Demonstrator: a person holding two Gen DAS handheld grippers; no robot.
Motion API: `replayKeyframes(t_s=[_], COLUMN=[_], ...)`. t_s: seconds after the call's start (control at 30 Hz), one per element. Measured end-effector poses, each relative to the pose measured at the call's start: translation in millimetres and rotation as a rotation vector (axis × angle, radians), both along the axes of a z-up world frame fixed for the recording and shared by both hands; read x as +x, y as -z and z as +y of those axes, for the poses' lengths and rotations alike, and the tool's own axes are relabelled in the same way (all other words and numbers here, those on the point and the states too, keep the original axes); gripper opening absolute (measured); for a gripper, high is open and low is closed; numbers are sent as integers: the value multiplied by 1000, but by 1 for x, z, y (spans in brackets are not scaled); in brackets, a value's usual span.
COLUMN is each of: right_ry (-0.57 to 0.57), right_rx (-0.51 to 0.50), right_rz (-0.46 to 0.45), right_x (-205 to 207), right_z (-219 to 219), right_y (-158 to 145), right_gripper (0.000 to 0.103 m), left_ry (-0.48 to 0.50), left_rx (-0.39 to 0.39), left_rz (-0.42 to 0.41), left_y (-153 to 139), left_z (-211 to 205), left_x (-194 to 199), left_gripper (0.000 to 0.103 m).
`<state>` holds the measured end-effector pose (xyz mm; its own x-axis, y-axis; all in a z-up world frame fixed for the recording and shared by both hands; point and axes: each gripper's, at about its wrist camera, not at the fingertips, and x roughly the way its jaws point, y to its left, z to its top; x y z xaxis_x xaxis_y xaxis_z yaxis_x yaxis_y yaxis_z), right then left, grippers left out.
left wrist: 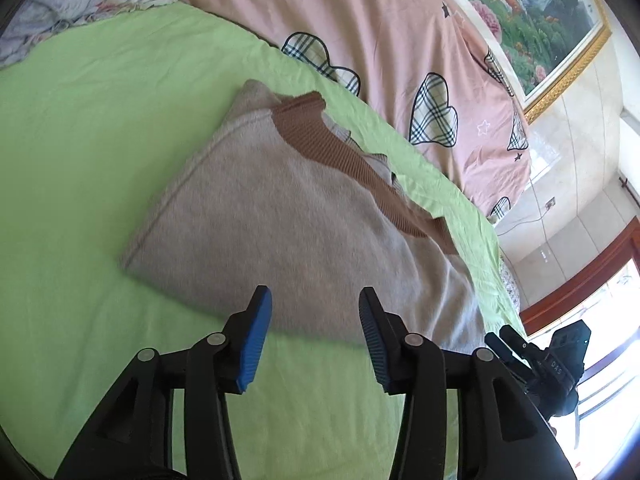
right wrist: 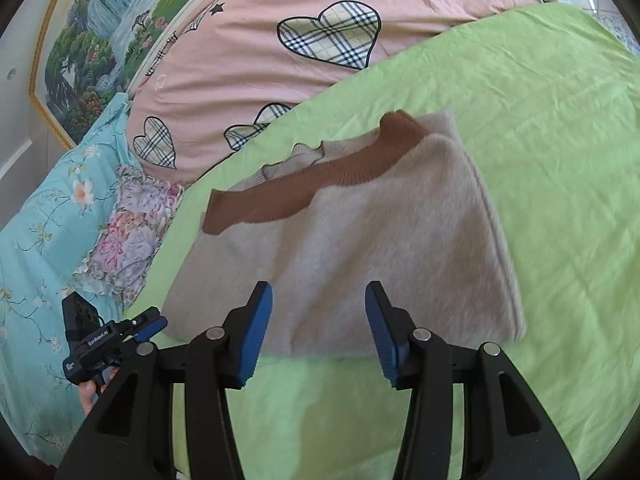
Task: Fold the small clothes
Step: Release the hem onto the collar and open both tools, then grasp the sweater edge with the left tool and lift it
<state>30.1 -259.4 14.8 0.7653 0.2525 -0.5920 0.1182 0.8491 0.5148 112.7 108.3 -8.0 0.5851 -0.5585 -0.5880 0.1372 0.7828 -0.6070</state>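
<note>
A beige fuzzy small sweater point(left wrist: 280, 216) with a brown ribbed band point(left wrist: 340, 156) lies folded on the green sheet point(left wrist: 80, 140). It also shows in the right wrist view point(right wrist: 380, 240), brown band point(right wrist: 304, 188) at its far edge. My left gripper point(left wrist: 316, 312) is open and empty, hovering over the sweater's near edge. My right gripper point(right wrist: 320, 304) is open and empty, also over the near edge. The other gripper shows at the lower right in the left wrist view point(left wrist: 536, 352) and at the lower left in the right wrist view point(right wrist: 112, 340).
A pink quilt with plaid hearts point(left wrist: 380, 40) point(right wrist: 300, 60) is bunched along the far side of the sheet. Floral bedding point(right wrist: 128, 232) and a blue floral cover point(right wrist: 48, 240) lie at one end. A framed landscape picture point(left wrist: 540, 20) hangs on the wall.
</note>
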Motion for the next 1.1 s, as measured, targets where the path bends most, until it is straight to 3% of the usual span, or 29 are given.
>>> replayKeyframes(t_s=[0.23, 0.53, 1.0, 1.1], right_ry=[-36, -59, -90, -86], right_rx=[36, 63, 73, 83], right_rz=[28, 42, 22, 22], right_x=[-18, -22, -21, -19], right_z=[22, 35, 41, 38], right_y=[19, 28, 22, 22], right_gripper=[55, 58, 60, 60], left_ry=[-14, -58, -227, -274], left_rx=[-30, -83, -166, -137], left_rz=[48, 88, 87, 78], left_y=[23, 38, 44, 40], left_z=[-2, 3, 22, 22], left_x=[-23, -19, 40, 54], left_gripper=[54, 59, 60, 54])
